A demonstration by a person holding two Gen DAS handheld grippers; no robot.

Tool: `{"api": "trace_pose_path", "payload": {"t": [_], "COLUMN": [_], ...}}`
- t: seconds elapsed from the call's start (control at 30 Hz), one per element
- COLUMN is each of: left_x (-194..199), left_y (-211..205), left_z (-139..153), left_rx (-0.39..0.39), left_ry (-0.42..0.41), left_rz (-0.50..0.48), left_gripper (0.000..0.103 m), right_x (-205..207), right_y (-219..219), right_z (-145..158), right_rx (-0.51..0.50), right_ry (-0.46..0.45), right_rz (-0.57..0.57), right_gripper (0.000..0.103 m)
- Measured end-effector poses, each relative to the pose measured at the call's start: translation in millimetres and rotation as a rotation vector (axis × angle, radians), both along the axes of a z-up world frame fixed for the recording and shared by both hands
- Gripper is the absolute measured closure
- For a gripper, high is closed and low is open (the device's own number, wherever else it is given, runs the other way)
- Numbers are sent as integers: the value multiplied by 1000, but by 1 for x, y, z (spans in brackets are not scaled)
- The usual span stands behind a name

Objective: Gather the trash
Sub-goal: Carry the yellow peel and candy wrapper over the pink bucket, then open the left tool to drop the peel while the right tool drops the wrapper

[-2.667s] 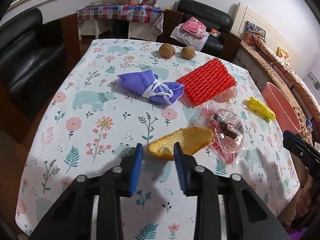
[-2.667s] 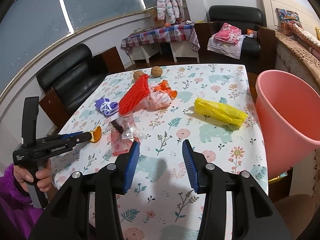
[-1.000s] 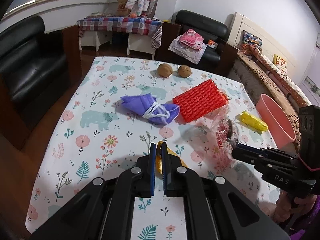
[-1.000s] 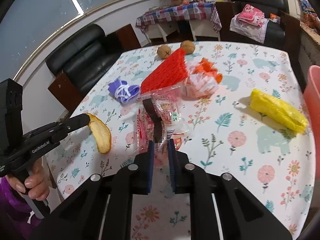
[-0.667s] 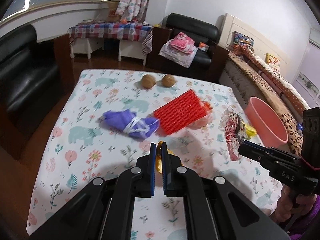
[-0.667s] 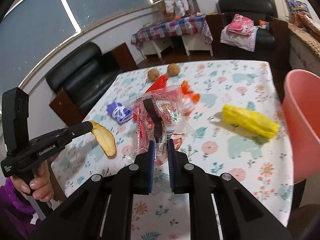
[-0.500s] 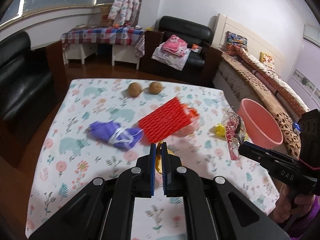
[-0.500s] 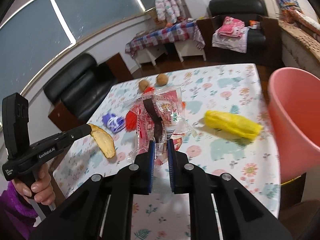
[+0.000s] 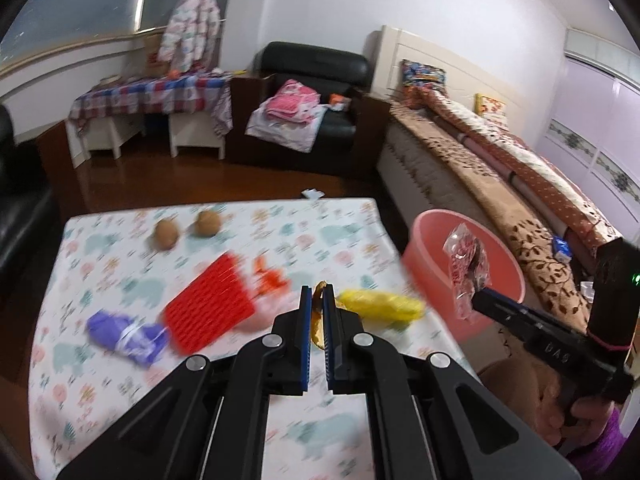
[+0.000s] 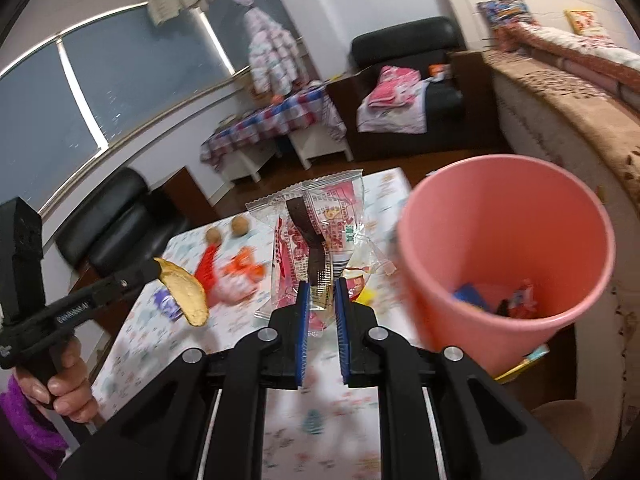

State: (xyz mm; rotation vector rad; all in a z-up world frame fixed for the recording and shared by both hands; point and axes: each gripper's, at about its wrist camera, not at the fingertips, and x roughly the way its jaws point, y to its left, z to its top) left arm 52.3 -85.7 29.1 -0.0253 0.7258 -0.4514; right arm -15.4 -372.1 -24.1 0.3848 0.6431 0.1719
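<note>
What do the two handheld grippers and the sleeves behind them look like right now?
Both the left gripper and the right gripper are black plastic with blue ribbed pads, silver pivot screws and white lettering along the body. Each hand emerges from a purple fleecy sleeve.

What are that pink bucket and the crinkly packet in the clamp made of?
The pink bucket looks like smooth moulded plastic, matt, with an even, thin rim. The snack wrapper seems thin clear plastic film, glossy, printed red, with crimped sealed edges and creases, pinched in the right gripper.

Far room: black armchair (image 9: 316,92) with pink laundry (image 9: 290,106), checked-cloth side table (image 9: 152,98) left, patterned bed (image 9: 492,168) right.
</note>
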Motion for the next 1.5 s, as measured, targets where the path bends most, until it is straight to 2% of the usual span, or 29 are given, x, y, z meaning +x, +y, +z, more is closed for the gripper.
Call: {"api": "trace_pose_path", "payload": {"t": [0.37, 0.53, 0.7, 1.07, 1.23, 1.33, 1.37, 1.47, 1.5], "left_x": [25, 35, 46, 53, 54, 53, 52, 51, 50], "left_y": [-106, -153, -188, -216, -219, -217, -217, -217, -216], "left_z": [19, 12, -9, -44, -51, -50, -50, -49, -48], "left_rx": [-3, 23, 49, 74, 73, 70, 69, 67, 64], "left_ry": [-48, -53, -23, 34, 47, 36, 31, 27, 21], "left_rz": [-165, -225, -262, -281, -286, -289, -293, -296, -291], "left_gripper": [98, 98, 98, 98, 98, 98, 96, 78, 75], "right_x": [-7, -9, -6, 5, 9, 13, 15, 15, 14], "right_y": [-62, -94, -105, -112, -113, -115, -117, -119, -118], "right_z": [-7, -16, -24, -42, -50, -53, -54, -55, -55], "right_rx": [-36, -13, -7, 3, 4, 22, 33, 47, 48], "right_ry": [-11, -2, 11, 53, 81, 98, 105, 95, 94], "right_rz": [-156, -230, -247, -262, -261, -267, -266, -267, -267], "right_gripper": [90, 90, 90, 90, 90, 85, 83, 76, 75]}}
